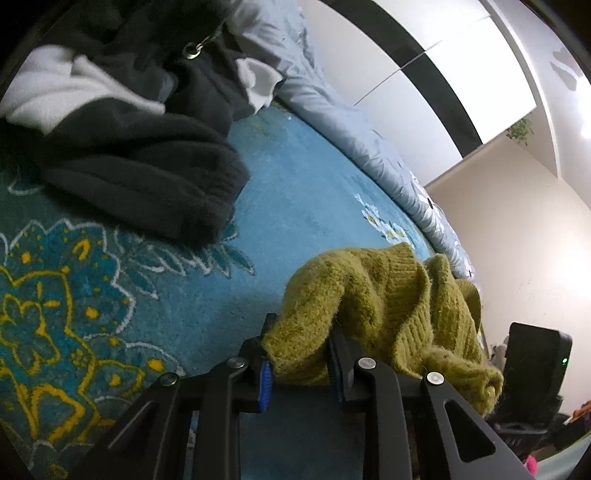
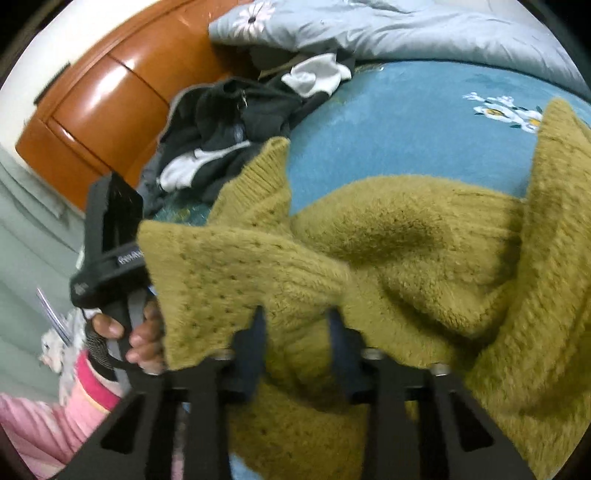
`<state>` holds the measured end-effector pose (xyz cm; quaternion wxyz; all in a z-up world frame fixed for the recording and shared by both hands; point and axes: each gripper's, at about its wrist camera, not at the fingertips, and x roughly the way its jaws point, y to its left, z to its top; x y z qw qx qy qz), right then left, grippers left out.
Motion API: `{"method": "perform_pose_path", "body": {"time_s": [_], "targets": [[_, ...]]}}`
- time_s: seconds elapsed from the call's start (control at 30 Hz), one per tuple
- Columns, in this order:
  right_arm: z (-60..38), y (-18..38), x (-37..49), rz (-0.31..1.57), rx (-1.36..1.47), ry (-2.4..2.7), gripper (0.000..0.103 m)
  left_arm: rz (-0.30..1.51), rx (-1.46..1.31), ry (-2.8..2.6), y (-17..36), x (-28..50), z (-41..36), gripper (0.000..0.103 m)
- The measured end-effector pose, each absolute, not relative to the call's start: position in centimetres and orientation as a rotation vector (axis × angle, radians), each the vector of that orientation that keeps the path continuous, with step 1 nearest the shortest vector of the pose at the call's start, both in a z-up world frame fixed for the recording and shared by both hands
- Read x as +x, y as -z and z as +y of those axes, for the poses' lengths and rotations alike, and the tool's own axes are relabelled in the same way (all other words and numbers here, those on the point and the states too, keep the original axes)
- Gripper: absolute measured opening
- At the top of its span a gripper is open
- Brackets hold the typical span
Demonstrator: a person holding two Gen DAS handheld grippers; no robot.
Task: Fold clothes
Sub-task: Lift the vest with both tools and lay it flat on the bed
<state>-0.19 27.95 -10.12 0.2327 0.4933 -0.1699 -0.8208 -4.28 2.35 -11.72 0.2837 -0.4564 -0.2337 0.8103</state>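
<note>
An olive-green knit sweater (image 1: 388,295) lies bunched on a blue floral blanket (image 1: 295,177). My left gripper (image 1: 303,325) is shut on one fuzzy edge of it, which fills the gap between the fingers. In the right wrist view the sweater (image 2: 406,240) spreads across most of the picture. My right gripper (image 2: 297,314) is shut on a fold of it near the bottom centre. The left gripper's black body (image 2: 110,240) shows at the left of that view, gripped by a person's hand (image 2: 144,332) and partly covered by a lifted flap of sweater.
A heap of dark and white clothes (image 1: 147,166) (image 2: 229,122) lies further back on the blanket (image 2: 388,122). A pale grey duvet (image 1: 332,99) (image 2: 406,33) borders the far side. An orange wooden headboard (image 2: 99,99) stands at the left. A pink sleeve (image 2: 85,387) is at the lower left.
</note>
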Motion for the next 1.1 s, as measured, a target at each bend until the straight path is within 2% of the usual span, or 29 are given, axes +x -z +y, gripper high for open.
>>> {"method": "perform_pose_path", "body": {"time_s": [0.17, 0.33, 0.6, 0.77, 0.9, 1.1], "targets": [[30.7, 7.1, 1.3, -0.567, 1.245, 2.354, 0.011, -0.591, -1.125, -2.195, 9.2, -3.5, 2.7, 0.020], [37.8, -0.1, 2.8, -0.632, 1.047, 2.649, 0.011, -0.497, -0.981, -2.215, 3.8, -4.5, 5.0, 0.018], [46.9, -17.3, 7.0, -0.499, 0.617, 3.157, 0.010, -0.338, -0.637, -2.247, -11.4, -7.4, 11.6, 0.017], [48.4, -24.6, 10.6, -0.380, 0.407, 3.308, 0.010, -0.282, -0.418, -2.276, -20.7, -5.8, 13.1, 0.017], [46.8, -27.6, 14.5, -0.275, 0.285, 3.339, 0.010, -0.211, -0.247, -2.279, -25.8, -1.1, 11.3, 0.017], [43.3, -28.5, 20.5, -0.176, 0.132, 3.289, 0.010, -0.110, -0.089, -2.300, -27.6, 7.1, 5.3, 0.017]]}}
